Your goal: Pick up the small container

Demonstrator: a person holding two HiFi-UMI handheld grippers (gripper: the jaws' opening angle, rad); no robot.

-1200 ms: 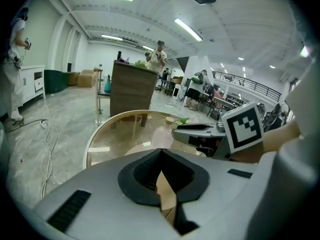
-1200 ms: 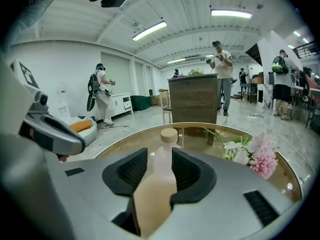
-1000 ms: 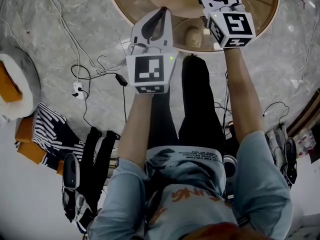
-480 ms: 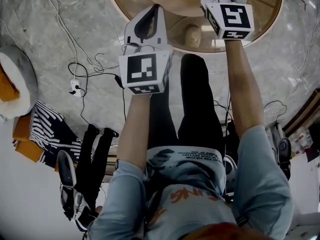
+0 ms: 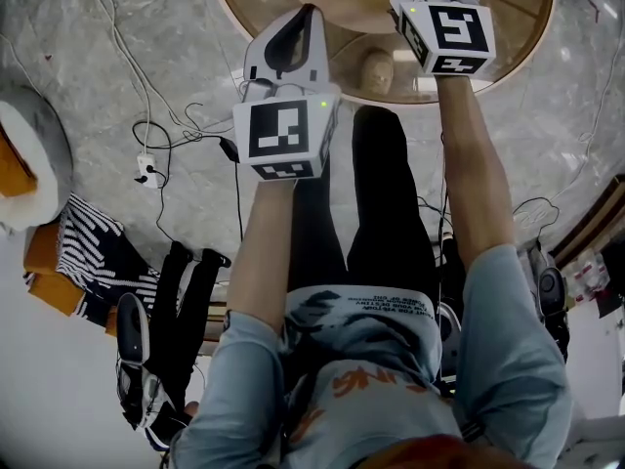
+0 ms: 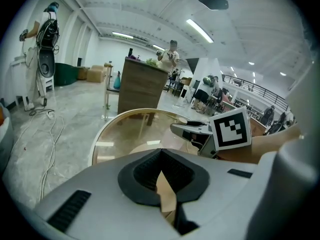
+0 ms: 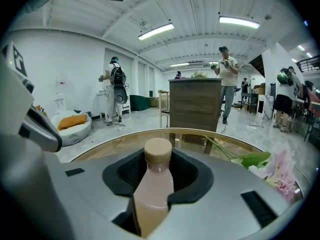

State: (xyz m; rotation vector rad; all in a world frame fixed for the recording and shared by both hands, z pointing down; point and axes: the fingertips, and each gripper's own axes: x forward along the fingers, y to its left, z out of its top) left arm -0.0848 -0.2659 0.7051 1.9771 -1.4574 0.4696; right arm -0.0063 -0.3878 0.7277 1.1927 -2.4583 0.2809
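The small container is a little bottle (image 7: 151, 194) of pinkish liquid with a tan cap (image 7: 158, 151). In the right gripper view it stands upright between my right gripper's (image 7: 159, 159) jaws, which have just been closing and now touch its sides. In the head view only the right gripper's marker cube (image 5: 451, 29) shows, over the round glass table (image 5: 532, 27); its fingertips are cut off at the top edge. My left gripper (image 5: 310, 13) hangs over the table's near rim, shut with nothing in it. The left gripper view shows the right gripper (image 6: 192, 129) off to the right.
Pink flowers with green leaves (image 7: 277, 174) lie on the table to the right of the bottle. Cables (image 5: 146, 115) trail over the marble floor, beside a beanbag with an orange cushion (image 5: 24, 164). A wooden cabinet (image 7: 195, 101) and standing people are beyond the table.
The right gripper has shifted farther over the table, toward the top edge of the head view. The left gripper has barely moved.
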